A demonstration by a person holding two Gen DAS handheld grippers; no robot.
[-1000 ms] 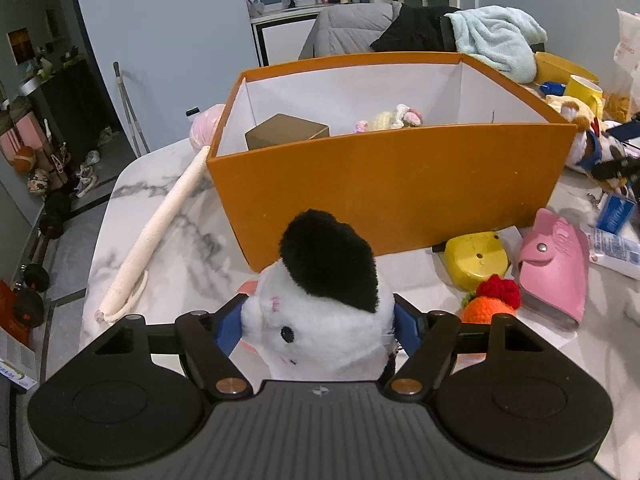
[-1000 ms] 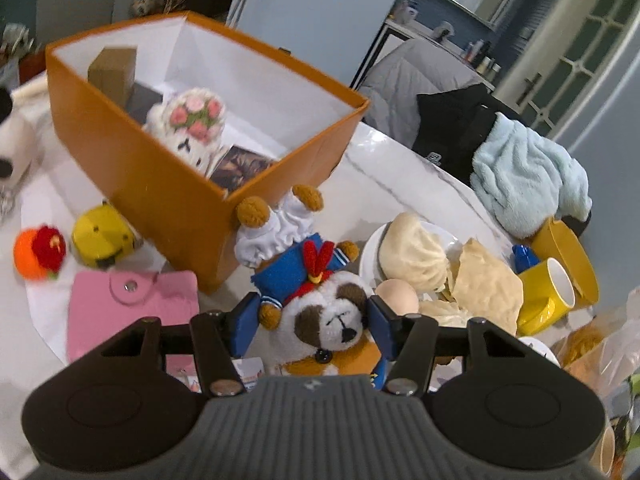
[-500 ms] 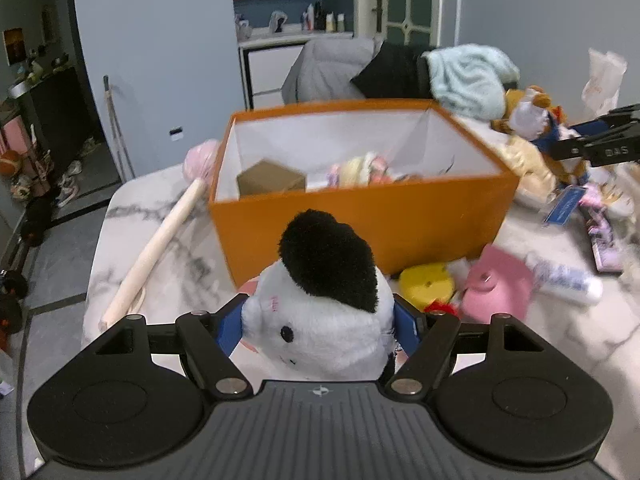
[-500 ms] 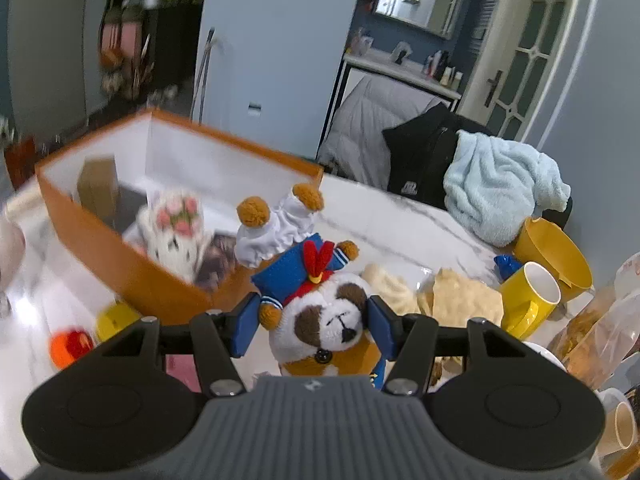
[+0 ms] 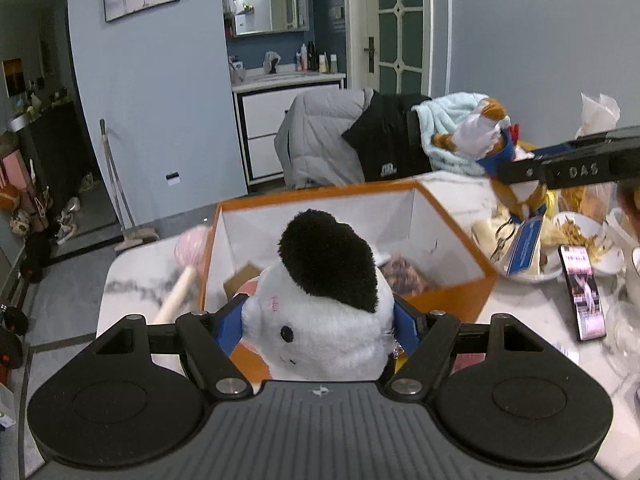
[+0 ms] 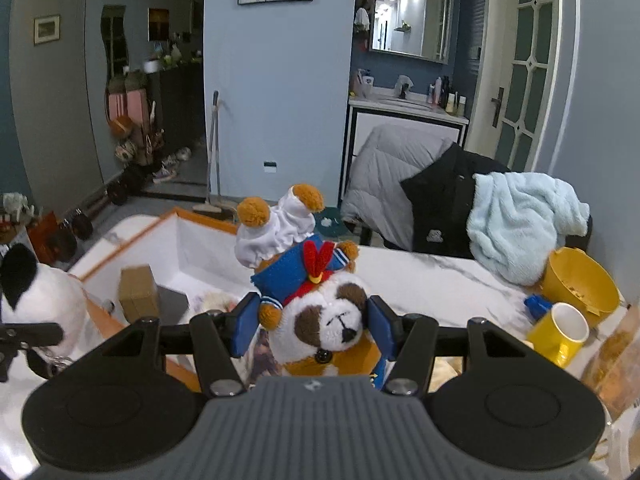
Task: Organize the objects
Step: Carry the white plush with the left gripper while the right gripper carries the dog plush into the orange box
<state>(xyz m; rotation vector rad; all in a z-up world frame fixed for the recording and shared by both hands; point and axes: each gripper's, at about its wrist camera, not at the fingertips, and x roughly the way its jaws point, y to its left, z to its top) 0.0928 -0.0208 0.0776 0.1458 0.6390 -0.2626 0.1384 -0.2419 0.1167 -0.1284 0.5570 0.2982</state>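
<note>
My left gripper (image 5: 318,322) is shut on a white plush with a black ear (image 5: 320,292), held up above the near wall of the orange box (image 5: 452,292). My right gripper (image 6: 312,322) is shut on a brown and white dog plush in a blue sailor suit (image 6: 316,304), hanging head down over the box's right side (image 6: 132,240). The left wrist view shows the dog plush (image 5: 484,140) and the right gripper at the right. In the right wrist view the white plush (image 6: 36,296) shows at the left. A brown carton (image 6: 138,292) lies inside the box.
A marble table (image 6: 424,276) holds yellow mugs (image 6: 560,332), a yellow bowl (image 6: 580,284), plates of food (image 5: 532,236) and a phone (image 5: 582,288). A pink-headed stick (image 5: 180,280) lies left of the box. Chairs draped with jackets and a light blue blanket (image 6: 520,220) stand behind.
Both grippers have risen with their plush toys; the box and table now sit lower in both views. The right gripper has rolled, so its view stands level.
</note>
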